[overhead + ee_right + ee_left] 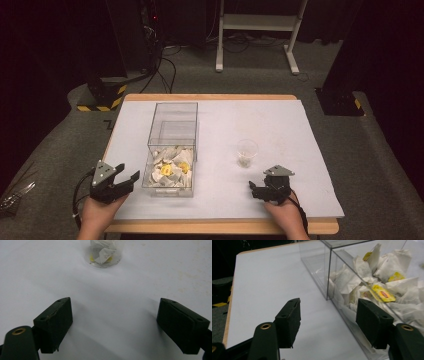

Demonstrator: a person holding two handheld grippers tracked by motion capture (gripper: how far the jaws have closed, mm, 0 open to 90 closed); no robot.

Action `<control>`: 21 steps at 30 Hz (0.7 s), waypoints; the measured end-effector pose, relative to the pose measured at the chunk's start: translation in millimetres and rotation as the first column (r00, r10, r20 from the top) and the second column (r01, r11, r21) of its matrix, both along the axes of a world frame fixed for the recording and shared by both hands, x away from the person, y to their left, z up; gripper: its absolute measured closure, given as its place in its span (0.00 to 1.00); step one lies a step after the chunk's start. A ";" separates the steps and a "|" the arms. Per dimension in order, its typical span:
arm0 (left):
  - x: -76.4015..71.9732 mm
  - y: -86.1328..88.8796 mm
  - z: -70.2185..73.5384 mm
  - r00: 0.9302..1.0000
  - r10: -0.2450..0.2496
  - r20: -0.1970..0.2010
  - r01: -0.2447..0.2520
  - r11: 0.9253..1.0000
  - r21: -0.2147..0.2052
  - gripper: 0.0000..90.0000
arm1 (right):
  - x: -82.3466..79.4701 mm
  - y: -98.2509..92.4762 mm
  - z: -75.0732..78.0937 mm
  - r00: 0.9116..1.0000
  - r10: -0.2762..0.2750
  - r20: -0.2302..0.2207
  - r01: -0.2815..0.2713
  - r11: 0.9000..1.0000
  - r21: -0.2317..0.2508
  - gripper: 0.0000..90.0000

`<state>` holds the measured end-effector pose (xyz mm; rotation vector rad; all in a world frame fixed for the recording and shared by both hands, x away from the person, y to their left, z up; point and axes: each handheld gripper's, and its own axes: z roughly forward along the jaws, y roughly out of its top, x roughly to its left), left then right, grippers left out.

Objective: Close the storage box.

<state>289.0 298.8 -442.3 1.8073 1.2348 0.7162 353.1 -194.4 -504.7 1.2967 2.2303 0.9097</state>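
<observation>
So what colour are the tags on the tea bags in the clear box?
Yellow tags, clearest in the left gripper view.

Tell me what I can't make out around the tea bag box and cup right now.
- Cup: right gripper view, rim cut off by the top edge.
- Cup contents: high view, too small to identify.
- Box: left gripper view, far end cut off by the frame.
- Tea bags: count unclear, heaped over each other.

Clear acrylic box (172, 145), white tea bags (392, 267) with yellow tags (383, 293) inside; white-covered surface (280, 125), wood-coloured edge; black hand-held grippers (120, 182); clear plastic cup (247, 152).
</observation>
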 end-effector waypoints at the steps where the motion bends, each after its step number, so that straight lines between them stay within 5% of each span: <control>1: -1.8 -0.9 1.8 1.000 -0.005 0.007 0.005 1.000 -0.006 0.41 | 0.0 -0.1 0.0 1.000 0.002 0.003 -0.002 1.000 -0.002 0.15; 21: -30.4 -17.8 8.0 0.994 -0.108 0.035 0.110 0.991 -0.079 0.38 | 0.2 -0.5 -0.1 1.000 0.001 -0.006 -0.001 1.000 0.004 0.15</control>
